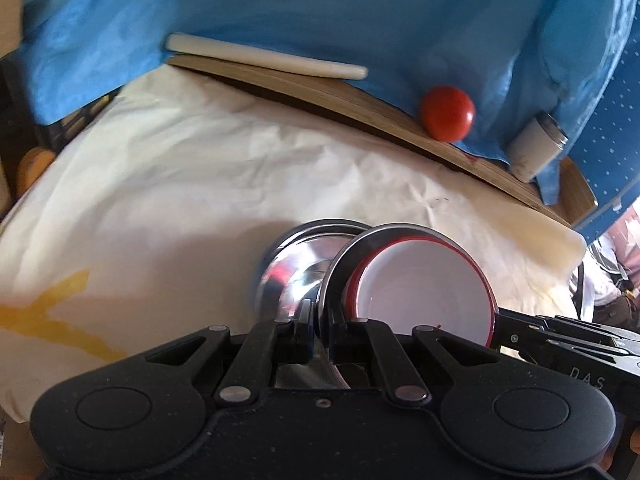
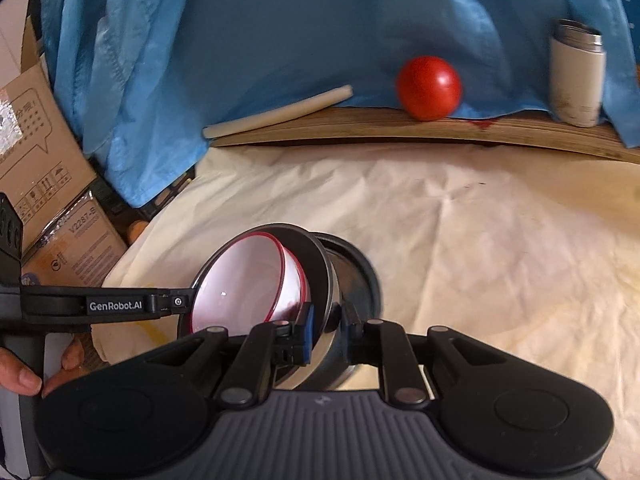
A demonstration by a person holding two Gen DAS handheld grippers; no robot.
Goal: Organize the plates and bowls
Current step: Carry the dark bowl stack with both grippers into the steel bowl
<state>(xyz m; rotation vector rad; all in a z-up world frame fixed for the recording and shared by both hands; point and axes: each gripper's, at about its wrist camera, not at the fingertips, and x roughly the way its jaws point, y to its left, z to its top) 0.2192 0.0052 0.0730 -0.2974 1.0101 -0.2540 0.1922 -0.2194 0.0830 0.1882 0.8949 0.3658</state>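
Your left gripper (image 1: pixel 320 332) and right gripper (image 2: pixel 326 332) both pinch rims of the nested bowls: a white, red-rimmed bowl (image 2: pixel 244 284) inside shiny steel bowls (image 1: pixel 296 268), tilted over the cream cloth (image 2: pixel 460 240), near side of the tomato (image 2: pixel 429 87). Your grippers hide the bowls' lower edges.

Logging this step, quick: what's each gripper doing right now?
Left gripper: shut on the shiny steel dish's rim.
Right gripper: shut on the steel dish holding a red-rimmed white bowl.
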